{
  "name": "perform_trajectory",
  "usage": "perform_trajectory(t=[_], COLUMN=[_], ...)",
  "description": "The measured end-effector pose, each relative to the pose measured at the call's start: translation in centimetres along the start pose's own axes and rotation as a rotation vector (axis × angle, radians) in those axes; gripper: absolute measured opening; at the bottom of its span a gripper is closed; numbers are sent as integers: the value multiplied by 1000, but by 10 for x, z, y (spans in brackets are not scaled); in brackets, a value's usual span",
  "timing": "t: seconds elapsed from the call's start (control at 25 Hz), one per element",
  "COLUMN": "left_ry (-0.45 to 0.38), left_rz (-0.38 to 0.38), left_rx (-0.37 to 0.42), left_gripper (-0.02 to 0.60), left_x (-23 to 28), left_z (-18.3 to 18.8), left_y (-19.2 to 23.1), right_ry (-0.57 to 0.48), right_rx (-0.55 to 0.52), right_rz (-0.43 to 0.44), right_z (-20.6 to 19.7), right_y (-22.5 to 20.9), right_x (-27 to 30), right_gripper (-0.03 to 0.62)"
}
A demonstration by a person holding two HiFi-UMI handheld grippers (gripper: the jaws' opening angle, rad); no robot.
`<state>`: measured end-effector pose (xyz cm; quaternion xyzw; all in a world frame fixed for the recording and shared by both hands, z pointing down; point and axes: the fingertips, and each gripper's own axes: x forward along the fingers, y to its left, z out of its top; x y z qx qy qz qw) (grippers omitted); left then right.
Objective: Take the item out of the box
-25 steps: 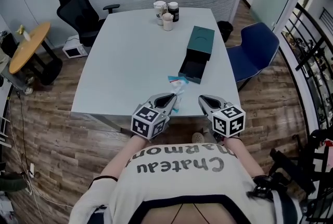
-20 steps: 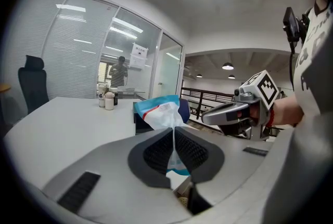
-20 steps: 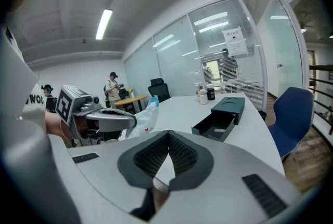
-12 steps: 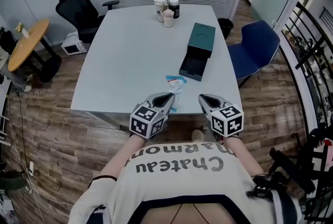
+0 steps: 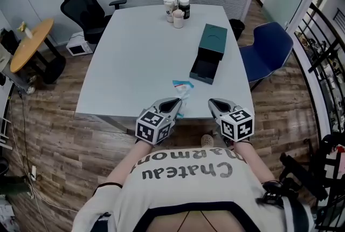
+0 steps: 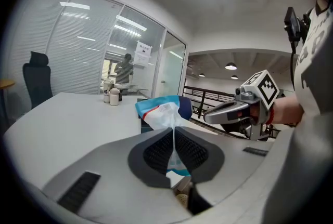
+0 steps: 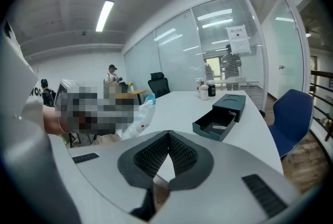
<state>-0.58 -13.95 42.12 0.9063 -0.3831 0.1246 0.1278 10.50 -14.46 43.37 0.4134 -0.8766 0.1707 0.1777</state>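
A dark green box lies on the white table, its drawer pulled out toward me and showing dark and empty inside. My left gripper hovers at the table's near edge, shut on a white and blue plastic packet that sticks up from between its pads. The packet hangs over the table edge. My right gripper is level with the left one, about a hand's width to its right, shut with nothing in it.
Several cups and jars stand at the table's far edge. A blue chair is at the table's right side, a black office chair at the far left, and a round wooden table further left. Glass walls enclose the room.
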Motion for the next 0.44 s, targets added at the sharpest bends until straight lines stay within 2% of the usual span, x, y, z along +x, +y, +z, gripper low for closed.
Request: perform_trajectory(t=[0.44], left_ry=[9], left_rz=[-11], left_rx=[-18], left_gripper=[12], left_x=[2], left_z=[-3], left_y=[5], right_ry=[27], right_rx=[15], right_rz=[-3], right_z=[-8], right_y=[-1], right_x=[10], right_gripper=[-2])
